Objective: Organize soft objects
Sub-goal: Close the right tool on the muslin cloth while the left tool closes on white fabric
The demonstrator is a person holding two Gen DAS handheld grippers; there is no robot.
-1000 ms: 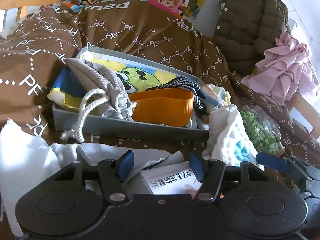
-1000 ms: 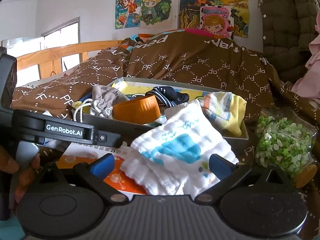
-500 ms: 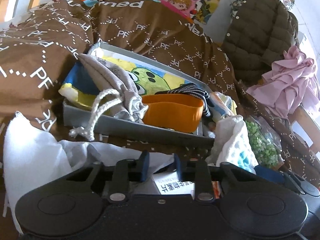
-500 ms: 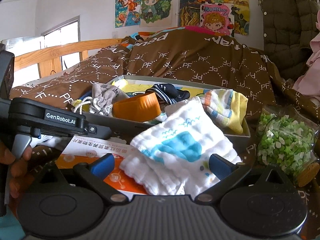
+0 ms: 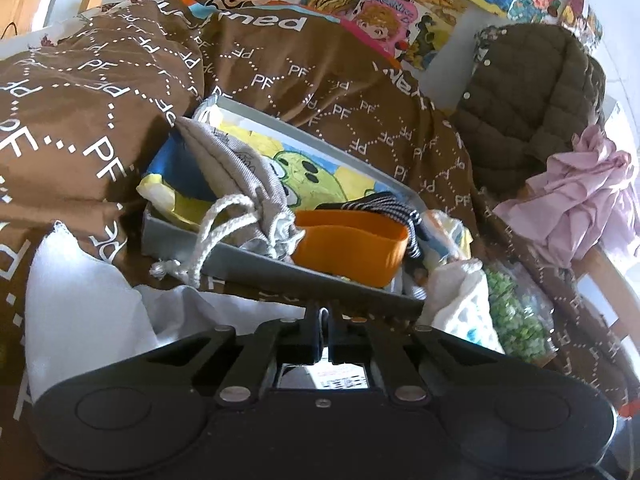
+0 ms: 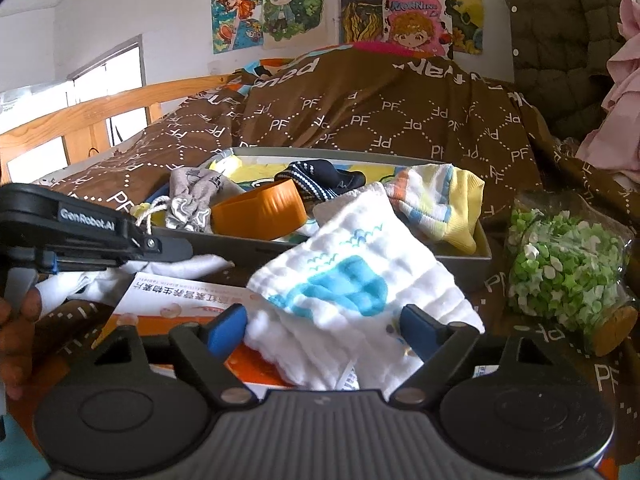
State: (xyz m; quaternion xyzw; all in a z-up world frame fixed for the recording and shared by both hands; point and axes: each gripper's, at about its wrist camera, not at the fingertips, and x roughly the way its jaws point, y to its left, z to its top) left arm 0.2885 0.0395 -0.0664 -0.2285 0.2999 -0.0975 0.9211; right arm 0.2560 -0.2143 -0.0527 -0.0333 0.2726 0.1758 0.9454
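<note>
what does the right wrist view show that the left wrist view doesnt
Only the right wrist view shows the blue-and-white muslin cloth spread out between the right gripper fingers, whose jaws have just been closing in on it. It also shows the left gripper from the side, the person's hand on its handle, and the orange-and-white leaflet.

Only the left wrist view shows the left gripper jaws shut, with a white cloth lying just beyond them.

Both show the grey tray, orange band, grey drawstring pouch and jar of green stars.
</note>
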